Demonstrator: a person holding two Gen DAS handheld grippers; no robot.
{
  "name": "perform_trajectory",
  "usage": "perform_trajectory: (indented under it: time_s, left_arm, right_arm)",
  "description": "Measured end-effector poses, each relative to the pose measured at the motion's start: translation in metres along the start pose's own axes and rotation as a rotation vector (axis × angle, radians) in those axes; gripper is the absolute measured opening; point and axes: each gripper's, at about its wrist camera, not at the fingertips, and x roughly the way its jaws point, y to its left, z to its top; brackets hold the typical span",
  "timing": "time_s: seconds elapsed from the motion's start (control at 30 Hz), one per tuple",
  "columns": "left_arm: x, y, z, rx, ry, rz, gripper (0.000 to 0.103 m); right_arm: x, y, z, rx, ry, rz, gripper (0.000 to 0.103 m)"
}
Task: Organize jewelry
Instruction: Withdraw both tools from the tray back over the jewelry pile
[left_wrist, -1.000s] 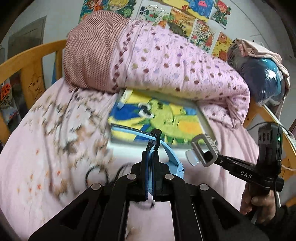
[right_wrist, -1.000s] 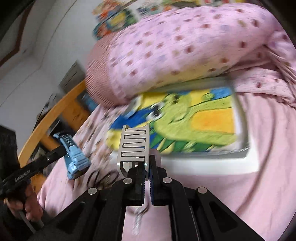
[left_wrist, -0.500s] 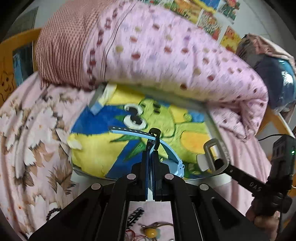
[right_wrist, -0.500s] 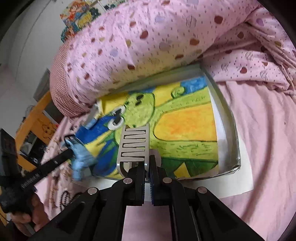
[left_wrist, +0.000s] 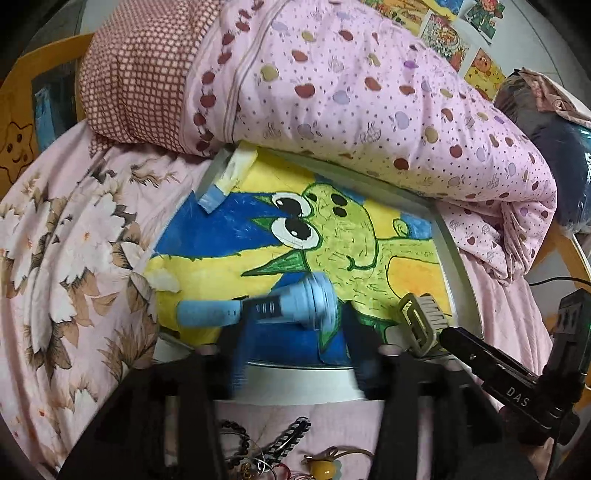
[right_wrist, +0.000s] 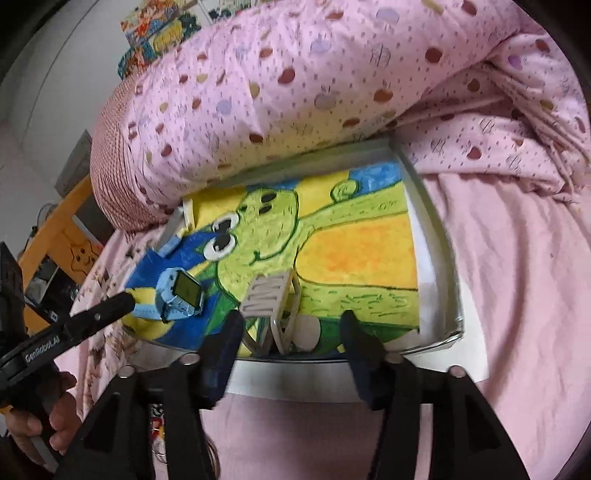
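- My left gripper (left_wrist: 291, 354): jaws opening, the two fingers well apart over the near edge of the tray (left_wrist: 448, 258). The blue watch (left_wrist: 280, 304) lies between them, blurred; I cannot tell whether either pad touches it.
- Blue watch, from the right wrist view (right_wrist: 181, 295): on the tray's left part, screen up, resting on the frog drawing (right_wrist: 332, 251) that lines the tray floor.
- My right gripper (right_wrist: 291, 332): jaws opening, fingers wide. The beige hair clip (right_wrist: 271, 306) stands between them, tilted, on the near part of the drawing; neither pad presses on it.
- Tray: on the pink bedsheet (right_wrist: 517, 295), its far rim tucked under the spotted quilt (left_wrist: 369, 85).
- Near edge, left wrist view: a striped hair clip (left_wrist: 288, 439), a dark bead bracelet (left_wrist: 236, 435) and a yellow bead charm (left_wrist: 323, 469) lie on the sheet, outside the tray.
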Motion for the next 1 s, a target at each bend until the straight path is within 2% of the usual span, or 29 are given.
perform_trajectory:
  time_s: [0.07, 0.1, 0.17, 0.2, 0.3, 0.33, 0.57, 0.7, 0.87, 1.0]
  left_arm:
    - [-0.009, -0.001, 0.0, -0.003, -0.008, 0.002, 0.051]
    - [-0.013, -0.002, 0.002, -0.002, -0.012, 0.007, 0.054]
    - [-0.031, -0.004, 0.002, -0.003, -0.054, 0.021, 0.064]
    - [-0.039, -0.005, 0.002, -0.004, -0.078, 0.024, 0.068]
    - [-0.072, -0.008, -0.001, -0.01, -0.156, 0.019, 0.09]
    - [-0.08, -0.01, -0.003, -0.01, -0.18, 0.023, 0.093]
    - [-0.149, -0.021, -0.036, 0.071, -0.338, 0.101, 0.095]
    - [-0.188, -0.024, -0.069, 0.103, -0.406, 0.107, 0.095]
    - [-0.219, -0.027, -0.101, 0.111, -0.442, 0.1, 0.095]
    - [-0.243, -0.029, -0.125, 0.106, -0.451, 0.087, 0.095]
  right_arm:
    - [-0.014, 0.004, 0.002, -0.015, -0.055, -0.009, 0.074]
    - [-0.023, 0.007, 0.002, -0.03, -0.092, -0.013, 0.077]
    - [-0.039, 0.013, 0.002, -0.056, -0.148, -0.022, 0.097]
    - [-0.05, 0.017, 0.0, -0.075, -0.186, -0.024, 0.1]
    - [-0.076, 0.03, -0.006, -0.129, -0.262, -0.036, 0.101]
    - [-0.086, 0.035, -0.008, -0.145, -0.29, -0.036, 0.102]
    - [-0.155, 0.066, -0.042, -0.232, -0.462, -0.063, 0.103]
    - [-0.196, 0.071, -0.061, -0.212, -0.553, -0.009, 0.103]
    - [-0.226, 0.079, -0.083, -0.19, -0.538, 0.006, 0.103]
    - [-0.236, 0.087, -0.101, -0.201, -0.456, 0.018, 0.103]
